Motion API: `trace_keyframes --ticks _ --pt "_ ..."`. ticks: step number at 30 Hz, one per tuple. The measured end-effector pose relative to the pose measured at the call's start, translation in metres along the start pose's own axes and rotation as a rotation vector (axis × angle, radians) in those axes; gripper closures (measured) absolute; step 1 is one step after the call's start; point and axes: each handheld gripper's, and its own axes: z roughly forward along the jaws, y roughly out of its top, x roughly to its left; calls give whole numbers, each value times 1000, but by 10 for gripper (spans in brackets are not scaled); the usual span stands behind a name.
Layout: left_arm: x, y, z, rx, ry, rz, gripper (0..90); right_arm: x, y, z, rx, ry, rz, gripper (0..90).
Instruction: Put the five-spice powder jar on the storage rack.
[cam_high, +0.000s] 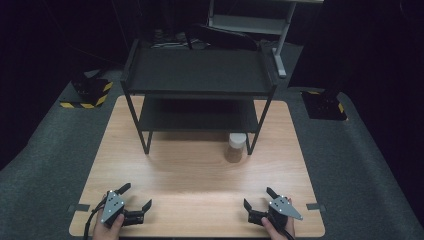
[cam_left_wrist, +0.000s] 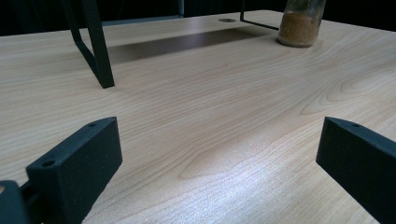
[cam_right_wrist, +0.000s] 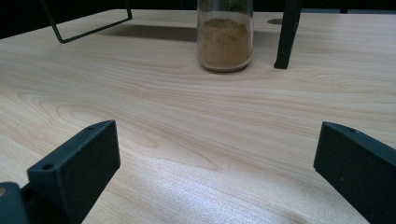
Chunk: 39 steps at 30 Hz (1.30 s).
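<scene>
So, sitting at the near edge of the wooden table (cam_high: 200, 175) w/ both claws parked and waiting. Left gripper (cam_high: 136, 201) resting near the front left corner, jaws spread wide, holding nothing. Right gripper (cam_high: 259, 200) mirroring it near the front right corner, also wide open and empty.

Guessing the target's the jar (cam_high: 236, 147), glass w/ brown powder inside, standing upright just beside the front right leg of the black shelf rack (cam_high: 200, 75), partly tucked under the lower shelf. Long axis vertical, so prob calling for a level side grab around the body.

Lying pretty much dead ahead in the right gripper view (cam_right_wrist: 225, 39), w/ the rack leg (cam_right_wrist: 286, 37) just to its right. Sitting far off to the upper right in the left gripper view (cam_left_wrist: 301, 23). Right hand clearly nearer imo. Leg crowding one side, so watching clearance there.
</scene>
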Motion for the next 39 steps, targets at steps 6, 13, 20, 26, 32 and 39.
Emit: trace_keyframes --ticks 6,13,20,26,32,39 --pt "0 -1 0 -4 2 -2 6 0 0 0 2 0 5 0" --pt "0 0 0 -1 1 -13 6 0 0 0 1 -1 6 1" --pt "0 -1 0 -4 1 -12 5 0 0 0 -1 1 3 1" --pt "1 -1 0 -5 -3 -13 5 0 0 0 2 2 -2 1" --pt "2 0 0 -2 -6 -19 5 0 1 0 4 1 -8 0" --pt "2 0 0 0 -5 -21 5 0 0 -1 0 5 -7 1"
